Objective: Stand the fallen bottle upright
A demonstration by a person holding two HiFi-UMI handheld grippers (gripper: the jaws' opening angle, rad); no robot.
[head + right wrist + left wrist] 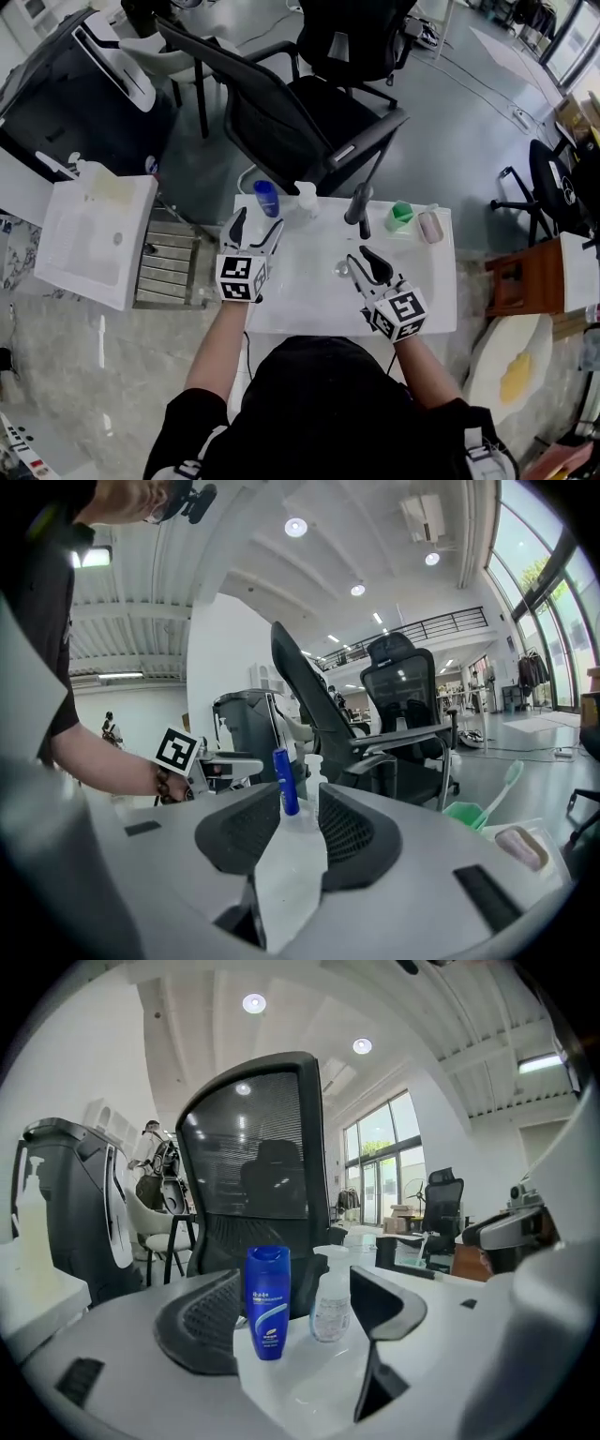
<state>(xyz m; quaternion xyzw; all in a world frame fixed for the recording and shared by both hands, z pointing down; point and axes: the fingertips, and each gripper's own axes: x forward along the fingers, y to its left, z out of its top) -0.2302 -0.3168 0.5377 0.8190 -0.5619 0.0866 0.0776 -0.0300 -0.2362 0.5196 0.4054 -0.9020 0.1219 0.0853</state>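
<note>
Just beyond the wide-apart, empty fingers of the left gripper (295, 1288), the blue bottle (267, 1302) stood upright on the desk (309, 1391). It looked like light, stiff, slippery plastic, best gripped mid-body. The right gripper (298, 794) held its fingers slightly apart, empty.

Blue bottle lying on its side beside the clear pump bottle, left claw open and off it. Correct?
Not quite. The blue bottle stands upright, not on its side; the left gripper view shows it. The rest holds: it is beside the clear pump bottle, and the left claw is open, with its pads off the bottle.
</note>
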